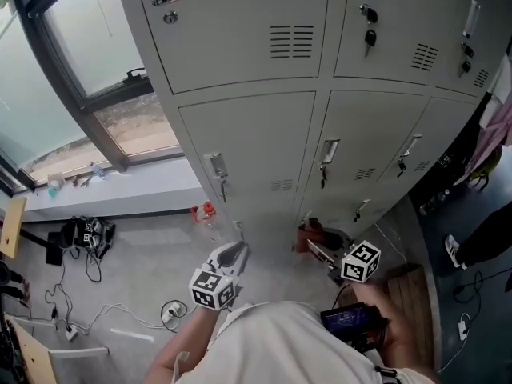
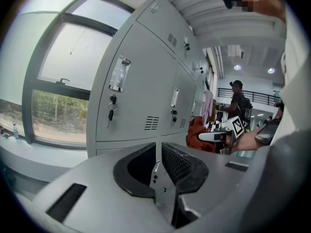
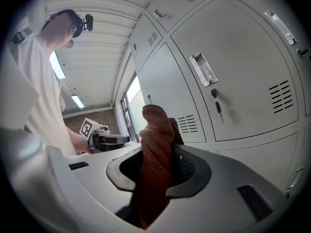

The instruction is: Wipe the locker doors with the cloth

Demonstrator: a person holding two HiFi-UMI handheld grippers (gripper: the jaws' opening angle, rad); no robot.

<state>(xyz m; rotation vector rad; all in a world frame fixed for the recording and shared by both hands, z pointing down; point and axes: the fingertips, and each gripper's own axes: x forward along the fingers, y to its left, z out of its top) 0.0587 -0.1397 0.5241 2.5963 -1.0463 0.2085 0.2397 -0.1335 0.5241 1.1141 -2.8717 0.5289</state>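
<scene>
Cloth (image 3: 154, 130), rust-red and bunched, sits clamped between the jaws of my right hand-held gripper (image 3: 158, 166), with its top poking up past them. From the head view, that gripper is low in front of the bottom row of grey locker doors (image 1: 256, 146). The cloth (image 1: 310, 234) is near those doors, though I cannot tell whether it touches them. My left hand-held gripper (image 1: 234, 254) is beside it, also pointed at the lockers, jaws drawn together on nothing.
</scene>
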